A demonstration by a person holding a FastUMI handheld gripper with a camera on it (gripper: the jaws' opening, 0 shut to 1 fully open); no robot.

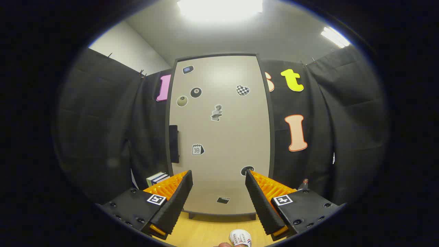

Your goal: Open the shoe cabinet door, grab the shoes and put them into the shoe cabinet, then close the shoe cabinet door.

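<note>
A few books (157, 178) stand in a short row low down beside my left finger, close to the black cloth wall (99, 137); their backs look green, white and dark blue; a small dark bottle (304, 184) with a red top pokes up just behind my right finger; the floor (205, 231) under me is light yellow wood; two long bright lights (219, 7) shine on the white ceiling (274, 31) above; a plain white room wall (128, 51) shows over the top of the cloth.
</note>
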